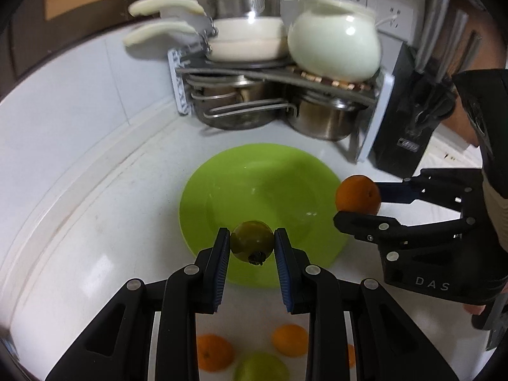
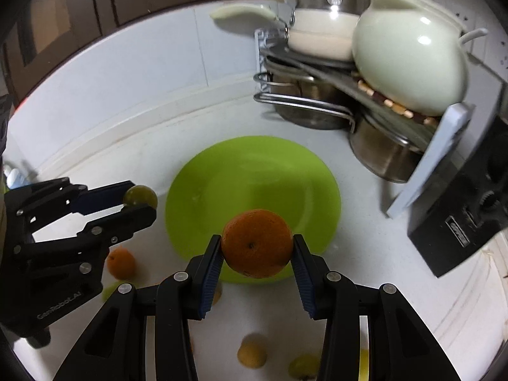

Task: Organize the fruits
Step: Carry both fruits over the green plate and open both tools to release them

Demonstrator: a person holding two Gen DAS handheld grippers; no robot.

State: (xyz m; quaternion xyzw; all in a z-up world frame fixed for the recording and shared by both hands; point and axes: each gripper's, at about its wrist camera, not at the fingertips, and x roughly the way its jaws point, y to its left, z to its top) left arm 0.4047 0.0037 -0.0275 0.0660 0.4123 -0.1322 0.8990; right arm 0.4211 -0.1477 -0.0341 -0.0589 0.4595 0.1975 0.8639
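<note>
Green and round, a small fruit (image 1: 251, 240) sits between the blue pads of the left gripper (image 1: 252, 247); its jaws are closed on it, one pad on each side, and the dark stem end faces the camera. The right gripper (image 2: 256, 247) has its jaws closed on an orange (image 2: 257, 243), which fills the gap between the two pads.

Just beyond both pairs of jaws lies a lime green plate (image 1: 222, 184) on the white counter (image 1: 95, 222), and nothing lies on it. In the left wrist view the green fruit is held over the near rim of the plate, and the right gripper with its orange comes in from the right, over the plate's right edge. In the right wrist view the orange is held over the near part of the plate (image 2: 254, 171), and the left gripper with the green fruit is to the left of it, just outside the plate's left rim.

Below the left jaws, closer to the camera, two more oranges (image 1: 214, 350) and a pale green fruit (image 1: 262, 366) lie on the counter. Below the right jaws there are a yellowish fruit (image 2: 251, 354) and a greenish one (image 2: 303, 365).

Far beyond the jaws, behind the plate, a metal rack (image 1: 279, 79) carries pans, steel pots and a white ceramic pot (image 1: 333, 44). A black knife block (image 1: 409, 120) stands to the right of it.
</note>
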